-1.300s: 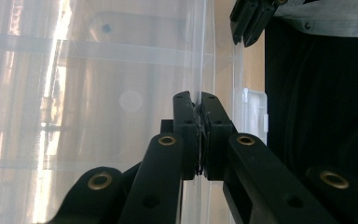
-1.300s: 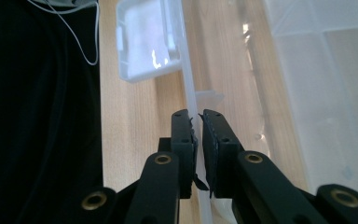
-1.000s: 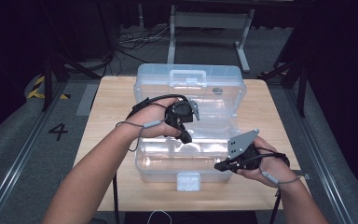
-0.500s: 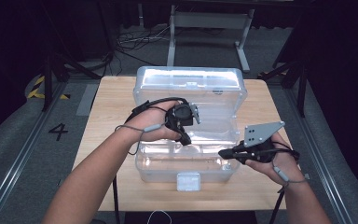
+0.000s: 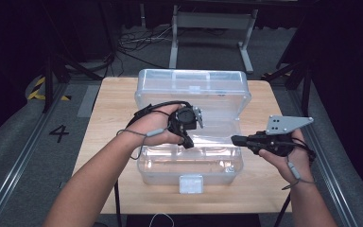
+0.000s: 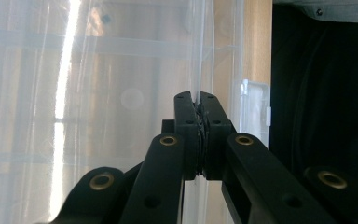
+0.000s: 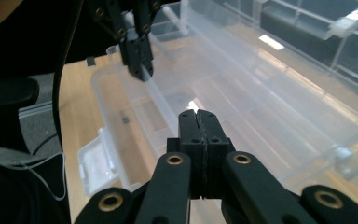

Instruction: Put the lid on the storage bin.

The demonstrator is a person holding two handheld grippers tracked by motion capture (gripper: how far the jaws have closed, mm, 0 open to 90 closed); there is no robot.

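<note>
**Divider coming out of the box**

Your left gripper [image 5: 187, 142] pinches the thin clear plastic divider strip [image 7: 156, 93] inside the open transparent plastic storage box [image 5: 236, 101] (mid-table). Lift it straight; right gripper [image 5: 235, 139], closed empty, waits beside.

The left gripper [image 5: 187, 142] points downward with its jaws pressed together, wrist bent. The right gripper [image 5: 234, 139] lies level, pointing leftward, jaws closed.
</note>
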